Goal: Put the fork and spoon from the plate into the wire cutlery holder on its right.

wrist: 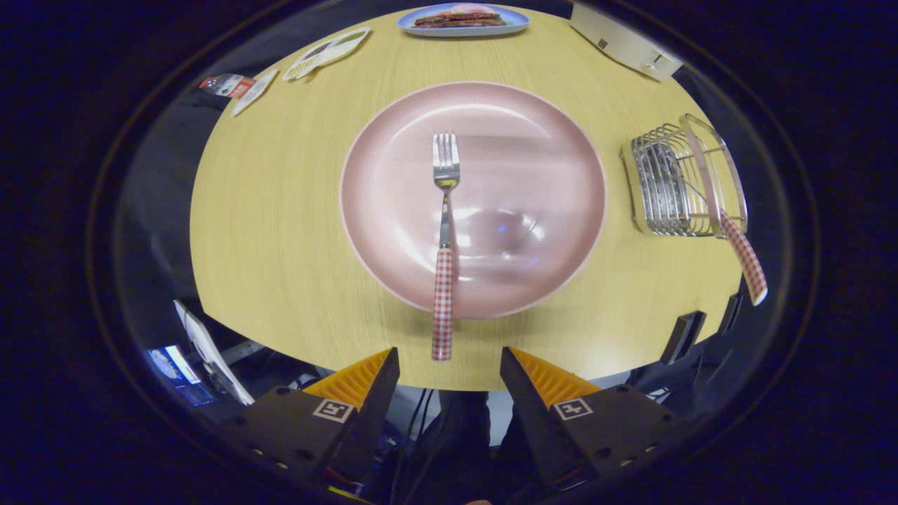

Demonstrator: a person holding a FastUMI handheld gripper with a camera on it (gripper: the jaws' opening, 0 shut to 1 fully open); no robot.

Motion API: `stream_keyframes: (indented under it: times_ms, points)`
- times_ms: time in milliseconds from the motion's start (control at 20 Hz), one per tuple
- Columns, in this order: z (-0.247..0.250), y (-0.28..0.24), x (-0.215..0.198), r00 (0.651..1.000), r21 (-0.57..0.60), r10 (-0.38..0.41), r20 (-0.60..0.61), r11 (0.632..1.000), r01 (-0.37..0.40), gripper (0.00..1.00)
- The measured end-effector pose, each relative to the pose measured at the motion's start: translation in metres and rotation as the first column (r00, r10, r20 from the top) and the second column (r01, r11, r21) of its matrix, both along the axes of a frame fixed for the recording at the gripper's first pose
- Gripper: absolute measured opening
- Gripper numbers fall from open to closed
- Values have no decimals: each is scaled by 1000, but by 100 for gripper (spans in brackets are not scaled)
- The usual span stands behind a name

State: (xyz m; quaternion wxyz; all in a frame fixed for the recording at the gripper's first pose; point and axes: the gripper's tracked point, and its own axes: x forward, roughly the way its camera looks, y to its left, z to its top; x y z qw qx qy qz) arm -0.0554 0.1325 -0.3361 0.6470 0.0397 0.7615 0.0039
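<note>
far-left cards: I see a few flat cards/packets at the table's far-left rim, lying flat, well apart from the plate.
table: round, pale wood top; I'm looking across it from the near edge.
gripper: my gripper hangs at the near edge of the table w/ its fingers spread wide and nothing between them; neither finger touches anything.
fork: fork lies on the plate, tines pointing away from me, red-white checked handle toward me. Handle end sticks out past the plate's near rim, over the table, and sits just ahead of the gap betw. my fingers, a bit nearer the left one.
plate: big pink plate mid-table, just beyond the fingers; apart from the fork I see nothing else on it, only glare spots.
far dish: blue plate w/ food at the table's far edge, well beyond the pink plate.
white box: pale boxy thing at far right of table; can't tell what it is.
wire cutlery holder: wire holder stands right of the pink plate, near but not touching it.
spoon: a 2nd checked-handle utensil sits in the holder, handle sticking out toward me & rightward. Its head is hidden by the wires, so I take it for the spoon but can't confirm.
</note>
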Motion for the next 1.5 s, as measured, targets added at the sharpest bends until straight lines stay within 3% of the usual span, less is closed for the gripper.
stream_keyframes:
  times_ms: [300, 450, 550, 650, 700, 850, 900, 1500]
  points:
    - [-23, 0, 9, 999, -59, 17, 32, 998, -15, 69]
    - [-29, 4, 8, 1000, -67, 23, 15, 998, -21, 53]
    - [-30, 7, 3, 1000, -65, 22, 6, 998, -22, 36]
    - [-28, 7, 3, 1000, -64, 16, 1, 998, -16, 33]
    - [-25, 4, 2, 1000, -62, 13, -4, 998, -14, 11]
    - [-21, 3, -1, 999, -53, 19, -27, 998, -20, 12]
    - [-14, 5, -1, 999, -41, 22, -31, 999, -24, 3]
    - [91, -33, 21, 1000, 31, -3, 24, 1000, 2, 3]
